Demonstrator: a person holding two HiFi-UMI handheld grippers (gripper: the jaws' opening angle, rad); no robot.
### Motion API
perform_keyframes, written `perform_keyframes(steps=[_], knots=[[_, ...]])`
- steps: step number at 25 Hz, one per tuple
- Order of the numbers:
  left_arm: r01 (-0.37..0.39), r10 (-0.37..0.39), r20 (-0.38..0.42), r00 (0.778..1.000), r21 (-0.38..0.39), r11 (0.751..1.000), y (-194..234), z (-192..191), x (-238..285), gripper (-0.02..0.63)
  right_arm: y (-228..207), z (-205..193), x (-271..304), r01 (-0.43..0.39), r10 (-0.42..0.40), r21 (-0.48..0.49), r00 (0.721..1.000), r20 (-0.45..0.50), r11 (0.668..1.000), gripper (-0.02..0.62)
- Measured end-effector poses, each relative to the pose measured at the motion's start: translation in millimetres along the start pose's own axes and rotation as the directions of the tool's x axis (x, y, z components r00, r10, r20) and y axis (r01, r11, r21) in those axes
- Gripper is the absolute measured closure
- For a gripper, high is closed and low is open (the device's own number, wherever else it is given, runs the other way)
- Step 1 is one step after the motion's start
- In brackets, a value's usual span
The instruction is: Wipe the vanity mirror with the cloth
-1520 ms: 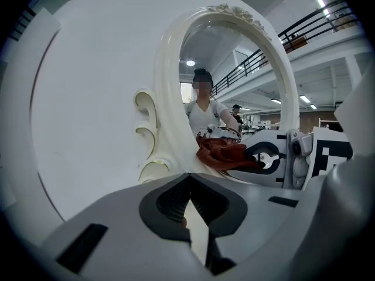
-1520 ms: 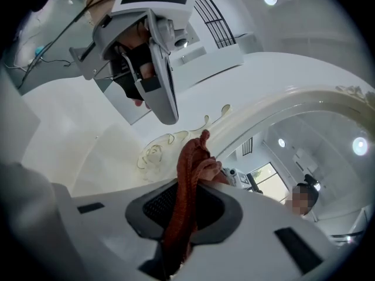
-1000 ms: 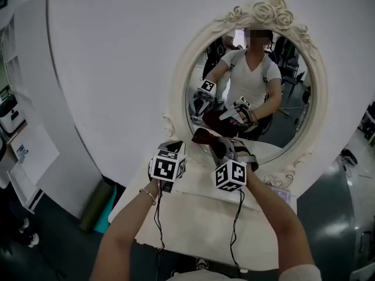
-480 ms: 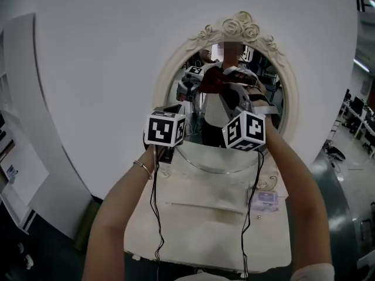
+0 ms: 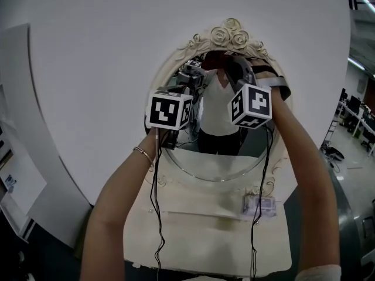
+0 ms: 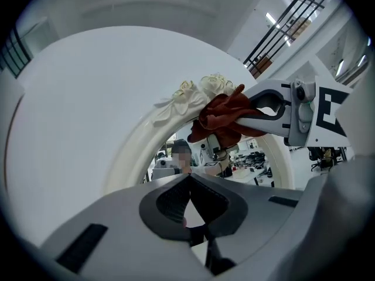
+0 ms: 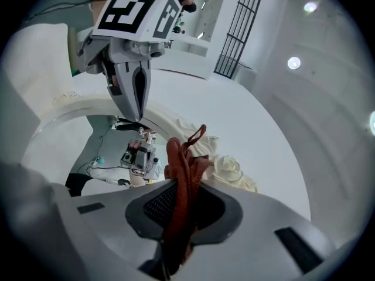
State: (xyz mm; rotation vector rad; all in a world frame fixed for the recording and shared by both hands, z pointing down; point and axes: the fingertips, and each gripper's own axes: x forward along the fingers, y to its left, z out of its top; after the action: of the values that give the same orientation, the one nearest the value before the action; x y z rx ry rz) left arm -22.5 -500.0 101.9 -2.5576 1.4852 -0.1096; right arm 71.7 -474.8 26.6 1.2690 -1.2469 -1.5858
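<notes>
Jaws of left gripper [image 6: 188,183] pressed together on nothing, plain only in its own view. Head view gives just its cube [image 5: 169,110], at left edge of mirror [image 5: 214,157]. Cloth [image 6: 222,119], dark red, bunched at mirror's top under carved roses [image 5: 231,33]; probably on the glass, contact hard to judge. Right gripper [image 7: 180,186] pinches cloth between its pads. Head view alone shows table [image 5: 193,221] below, with small packet [image 5: 259,205] on it, blurred.
</notes>
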Motion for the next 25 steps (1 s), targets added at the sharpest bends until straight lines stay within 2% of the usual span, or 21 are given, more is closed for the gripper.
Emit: perform_keyframes(steps=[5,16,25], knots=[[-0.007,0.007,-0.010,1.000,-0.007,1.000,-1,-7,6,0.595,12,3,3,-0.029,0.029,-0.040,1.000,0.001,0.999,0.532],[-0.028,0.028,-0.035,0.999,-0.008,1.000,-5,-44,12,0.595,64,13,-6,-0.126,0.125,0.020,0.992,0.030,0.992,0.532],[0.001,-0.004,-0.099,0.995,-0.028,1.000,-24,-96,15,0.595,114,24,-13,-0.195,0.193,0.053,0.980,0.038,0.979,0.532]])
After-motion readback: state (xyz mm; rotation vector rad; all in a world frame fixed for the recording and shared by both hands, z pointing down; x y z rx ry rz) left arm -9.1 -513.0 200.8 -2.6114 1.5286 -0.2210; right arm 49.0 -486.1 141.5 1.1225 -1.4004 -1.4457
